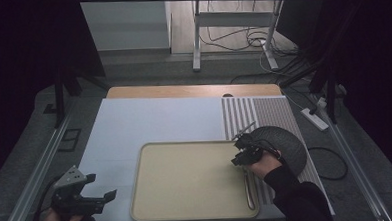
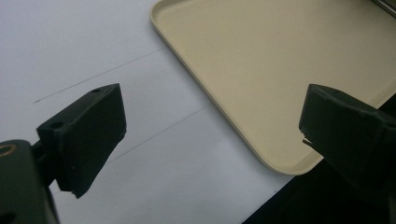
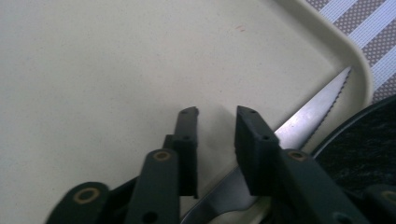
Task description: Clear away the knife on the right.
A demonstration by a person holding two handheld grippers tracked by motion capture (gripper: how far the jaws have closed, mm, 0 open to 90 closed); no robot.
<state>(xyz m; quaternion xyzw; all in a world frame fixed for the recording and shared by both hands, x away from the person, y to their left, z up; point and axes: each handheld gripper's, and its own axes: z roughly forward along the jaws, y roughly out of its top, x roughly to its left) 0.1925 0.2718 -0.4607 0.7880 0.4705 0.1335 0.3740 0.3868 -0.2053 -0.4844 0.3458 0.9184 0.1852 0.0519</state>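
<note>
Left gripper (image 1: 100, 189) — held at the near left corner of the table, over the white sheet (image 1: 149, 122); its black jaws are seen wide apart, with nothing between them. In the left gripper view the jaws frame the sheet's smooth, matt surface and the rounded near corner of the tray (image 2: 261, 154).

Tray (image 1: 137, 193) — cream, rectangular, with rounded corners and a low raised rim; smooth, plastic-looking. It is laid on the near middle of the table, its left part resting on the white sheet.

Knife (image 1: 248, 188) — placed along the right inner edge of the tray, close against the rim. A bright metal blade with a serrated edge is shown in the right gripper view (image 3: 313, 116), its tip pointing toward the tray's far right corner.

Right gripper (image 1: 241, 151) — held above the far right part of the tray, just over the knife. Its jaws are slightly parted and are pressed on nothing; the blade is seen passing beneath them, not gripped.

Dark plate (image 1: 285, 141) — round, black, faintly speckled; set just right of the tray on the striped mat (image 1: 264, 112). It is partly hidden by the right hand (image 1: 264, 163) and its dark sleeve.

Striped mat — woven, grey and white bands, laid along the table's right side.

Table edge (image 1: 193, 89) — bare wood, visible at the far side.
</note>
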